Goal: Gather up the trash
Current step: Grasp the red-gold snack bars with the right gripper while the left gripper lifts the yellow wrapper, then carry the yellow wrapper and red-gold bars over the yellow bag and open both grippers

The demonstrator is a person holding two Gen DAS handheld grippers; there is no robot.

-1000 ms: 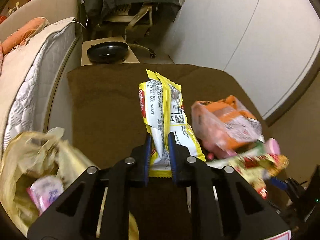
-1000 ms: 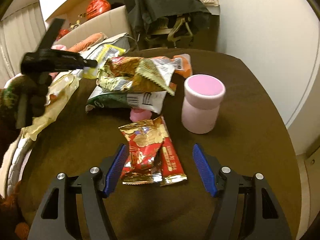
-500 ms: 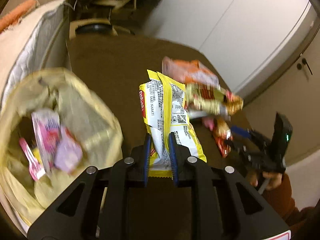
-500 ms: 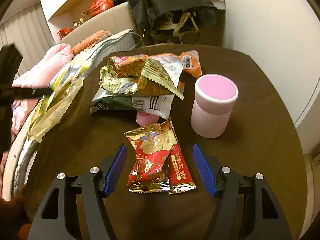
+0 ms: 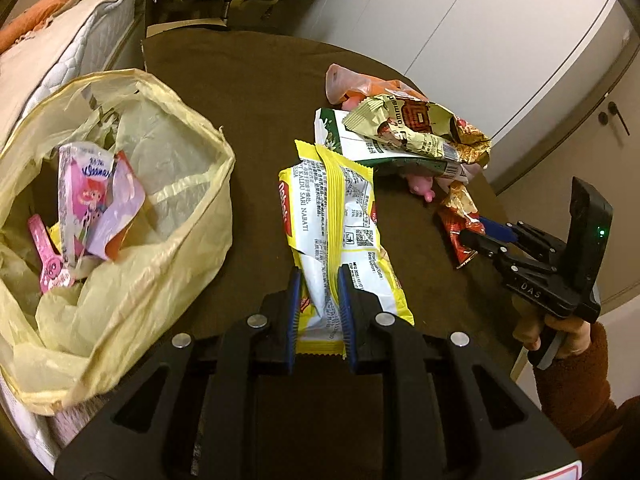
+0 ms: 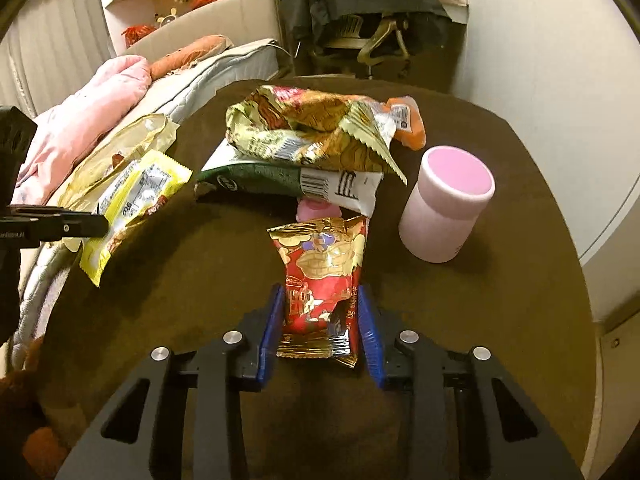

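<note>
My left gripper [image 5: 320, 276] is shut on a yellow and white snack wrapper [image 5: 332, 208], held above the brown table [image 5: 248, 80] just right of an open yellow trash bag [image 5: 168, 240]. The bag holds pink wrappers. My right gripper [image 6: 320, 296] has its jaws closing on a red and gold snack packet [image 6: 324, 264], which bunches up between the blue pads. The left wrist view shows that right gripper [image 5: 476, 232] at the table's right, gripped by a hand in a brown sleeve. From the right wrist view, the yellow wrapper [image 6: 136, 196] hangs at the left.
A gold crumpled wrapper [image 6: 312, 132] lies on a green and white bag [image 6: 280, 180] with an orange packet behind. A pink cup [image 6: 448, 208] stands to the right. A small pink toy [image 5: 420, 184] lies near the pile. A mattress [image 5: 68, 48] borders the table's left.
My left gripper carried the yellow wrapper leftward, so the trash bag now lies close beside it. My right gripper's jaws have closed in from wide open onto the red packet.
</note>
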